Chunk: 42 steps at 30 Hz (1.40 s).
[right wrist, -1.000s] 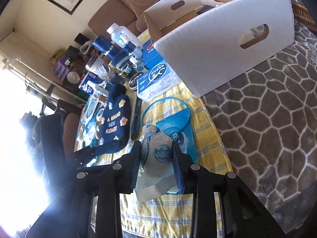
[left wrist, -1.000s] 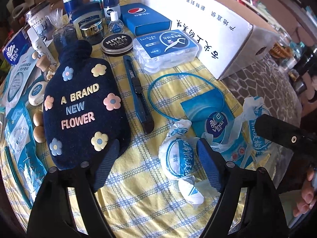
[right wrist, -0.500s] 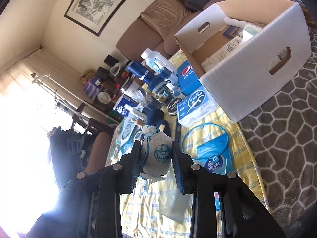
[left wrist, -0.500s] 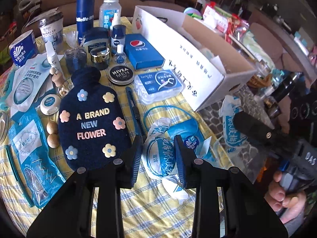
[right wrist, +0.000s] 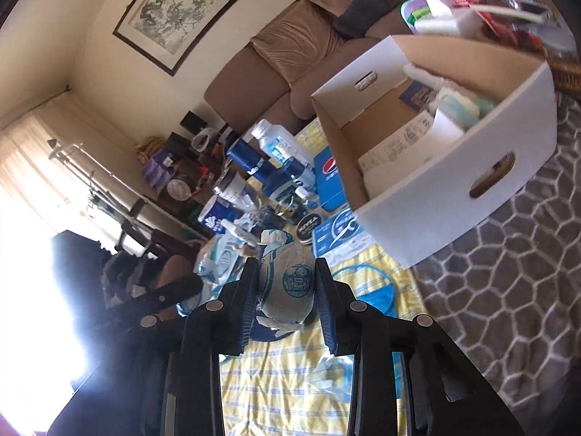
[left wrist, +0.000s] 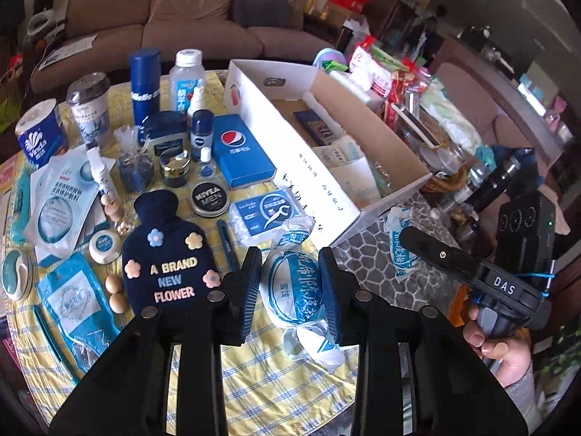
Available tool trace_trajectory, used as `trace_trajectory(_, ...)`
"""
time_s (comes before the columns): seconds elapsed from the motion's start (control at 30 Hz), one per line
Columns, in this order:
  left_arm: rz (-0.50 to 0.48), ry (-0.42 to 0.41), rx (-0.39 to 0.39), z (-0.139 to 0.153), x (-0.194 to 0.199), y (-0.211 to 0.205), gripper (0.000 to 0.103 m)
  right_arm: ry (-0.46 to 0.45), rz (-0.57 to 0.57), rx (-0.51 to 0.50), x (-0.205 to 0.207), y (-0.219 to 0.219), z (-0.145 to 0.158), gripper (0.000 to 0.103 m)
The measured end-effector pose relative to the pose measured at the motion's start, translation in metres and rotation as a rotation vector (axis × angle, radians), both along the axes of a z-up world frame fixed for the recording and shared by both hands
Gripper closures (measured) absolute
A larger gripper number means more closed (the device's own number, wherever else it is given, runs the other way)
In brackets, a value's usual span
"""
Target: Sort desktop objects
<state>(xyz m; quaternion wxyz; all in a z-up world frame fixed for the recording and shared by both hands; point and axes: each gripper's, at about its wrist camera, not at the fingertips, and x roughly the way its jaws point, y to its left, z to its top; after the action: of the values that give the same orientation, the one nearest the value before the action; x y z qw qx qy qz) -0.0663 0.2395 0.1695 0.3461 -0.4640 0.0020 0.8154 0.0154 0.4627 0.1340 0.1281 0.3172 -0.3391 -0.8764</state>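
My left gripper (left wrist: 290, 254) is shut on a round packet in white and blue plastic wrap (left wrist: 294, 298), held above the yellow checked cloth (left wrist: 276, 381). In the right wrist view my right gripper (right wrist: 286, 265) is shut on a second round packet with a blue seal (right wrist: 290, 290), also off the table. From the left wrist view that right gripper's fingers (left wrist: 435, 254) come in from the right with crumpled wrap (left wrist: 397, 250) at their tip, and a hand grips the handle below. The open white cardboard box (left wrist: 326, 189) (right wrist: 435, 196) stands just beyond both grippers, with several items inside.
A navy hot-water bag (left wrist: 167, 254), a Nivea tin (left wrist: 210, 200), a blue Pepsi box (left wrist: 241, 156), a floss-pick box (left wrist: 265, 214) and a blue knife (left wrist: 227, 243) lie on the cloth. Bottles and a Vinda roll (left wrist: 38, 138) stand behind. A grey patterned mat (right wrist: 508, 290) lies under the box.
The left gripper's jaws closed on the round packet and lifted it off the cloth. The right gripper rose too, keeping its packet, and now looks over the box rim.
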Motion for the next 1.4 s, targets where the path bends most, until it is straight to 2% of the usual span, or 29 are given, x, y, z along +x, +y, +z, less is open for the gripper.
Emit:
trace_trajectory(0.2,-0.057,0.002,0.003,0.020,-0.018,0.065,0.073,-0.011,-0.040,0.176,-0.020,0.043,0.051,0.073)
trace_trajectory(0.33,-0.088,-0.045,0.019,0.022,-0.040,0.117,0.073,-0.079,-0.071,0.288,-0.045,0.078,0.067,0.073)
trace_trajectory(0.53,-0.070,-0.173,0.059,-0.008,-0.084,0.198,0.073,-0.236,-0.096,0.435,-0.092,0.125,0.042,0.073)
trace_trajectory(0.63,-0.066,-0.247,0.079,-0.035,-0.100,0.236,0.073,-0.282,-0.098,0.453,-0.109,0.148,0.021,0.073)
trace_trajectory(0.77,-0.055,-0.328,0.069,-0.073,-0.113,0.272,0.073,-0.344,-0.100,0.459,-0.129,0.173,-0.006,0.073)
trace_trajectory(0.9,-0.037,-0.357,0.057,-0.094,-0.122,0.284,0.074,-0.391,-0.095,0.462,-0.141,0.191,-0.025,0.073)
trace_trajectory(1.03,-0.025,-0.353,0.051,-0.100,-0.123,0.283,0.073,-0.386,-0.071,0.495,-0.144,0.190,-0.025,0.073)
trace_trajectory(1.2,0.013,-0.364,0.077,-0.100,-0.124,0.278,0.074,-0.387,-0.051,0.545,-0.143,0.184,-0.025,0.072)
trace_trajectory(1.4,0.025,-0.359,0.074,-0.091,-0.124,0.269,0.070,-0.377,-0.063,0.535,-0.140,0.183,-0.020,0.069)
